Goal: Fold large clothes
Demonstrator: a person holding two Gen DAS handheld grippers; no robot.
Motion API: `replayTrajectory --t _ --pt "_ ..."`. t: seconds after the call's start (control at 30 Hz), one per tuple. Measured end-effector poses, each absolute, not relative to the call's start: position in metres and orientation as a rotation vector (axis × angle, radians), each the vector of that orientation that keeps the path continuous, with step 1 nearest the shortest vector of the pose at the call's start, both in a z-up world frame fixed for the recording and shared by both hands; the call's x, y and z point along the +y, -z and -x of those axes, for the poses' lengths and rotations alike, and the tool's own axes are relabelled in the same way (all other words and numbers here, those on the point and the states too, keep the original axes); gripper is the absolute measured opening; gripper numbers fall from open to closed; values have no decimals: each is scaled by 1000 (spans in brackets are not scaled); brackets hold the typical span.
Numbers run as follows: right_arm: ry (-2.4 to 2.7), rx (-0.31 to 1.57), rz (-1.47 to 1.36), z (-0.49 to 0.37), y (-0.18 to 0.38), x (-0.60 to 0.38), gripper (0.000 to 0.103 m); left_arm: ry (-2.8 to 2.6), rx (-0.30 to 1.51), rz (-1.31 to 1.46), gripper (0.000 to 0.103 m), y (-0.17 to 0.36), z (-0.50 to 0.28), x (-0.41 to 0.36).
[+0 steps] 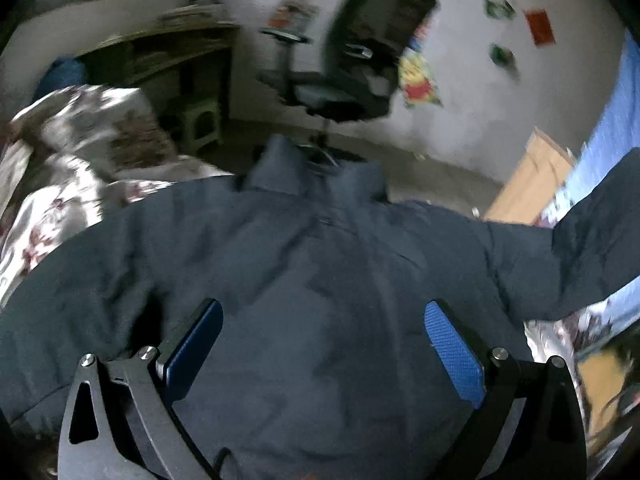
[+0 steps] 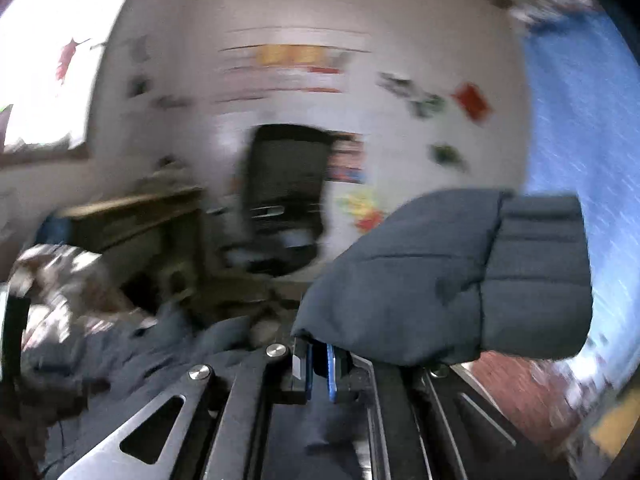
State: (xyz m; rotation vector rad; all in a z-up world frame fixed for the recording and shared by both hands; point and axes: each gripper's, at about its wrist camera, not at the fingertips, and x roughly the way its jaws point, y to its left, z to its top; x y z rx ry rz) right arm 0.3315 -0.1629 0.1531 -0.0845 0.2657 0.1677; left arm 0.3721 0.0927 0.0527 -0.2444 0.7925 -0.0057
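A dark navy padded jacket lies spread front-up on the bed, collar toward the far edge. My left gripper hovers over its lower body, jaws wide apart with nothing between the blue pads. One sleeve is raised at the right. In the right wrist view that sleeve hangs lifted in front of the wall, and my right gripper is shut on the jacket sleeve's fabric edge. The rest of the jacket lies blurred at lower left.
A floral quilt is bunched at the left of the bed. A black office chair stands past the bed's far edge, a wooden desk to its left. A blue curtain hangs at the right. A cardboard box leans near it.
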Motion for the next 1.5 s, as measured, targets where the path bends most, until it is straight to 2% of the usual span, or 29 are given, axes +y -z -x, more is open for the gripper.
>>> replayTrajectory --t 0.2,0.47,0.5,0.53,0.63,0.73,0.87,0.93,1.03,1.23,1.4,1.47,1.5 --pt "-393 357 201 -343 -113 -65 6 -41 743 354 99 -68 -338 169" --pt "-541 524 438 -337 -26 18 9 73 753 588 98 -51 -311 226" --pt "-572 561 448 -336 -13 26 17 99 761 612 98 -46 -311 228" --pt "-599 597 449 -338 -3 29 30 122 773 626 98 -41 -311 228" --pt "-649 683 447 -339 21 37 45 146 823 633 98 -27 -316 225" --pt "-699 736 412 -336 26 28 48 127 887 586 98 -13 -322 216" --pt "-633 653 391 -336 10 0 52 58 961 485 98 2 -329 202" --pt "-556 621 357 -346 3 -21 62 5 1014 408 98 13 -334 194" --pt "-453 677 257 -382 2 -42 63 -47 1094 329 98 32 -340 183" --pt "-380 859 175 -424 47 -60 64 -71 1158 284 98 49 -345 169" --pt "-367 877 148 -426 51 -55 67 -60 1108 303 98 46 -333 175" --pt "-408 861 95 -420 43 -57 73 -43 1045 364 98 34 -319 186" --pt "-437 844 64 -416 38 -56 82 -45 999 392 99 24 -309 193"
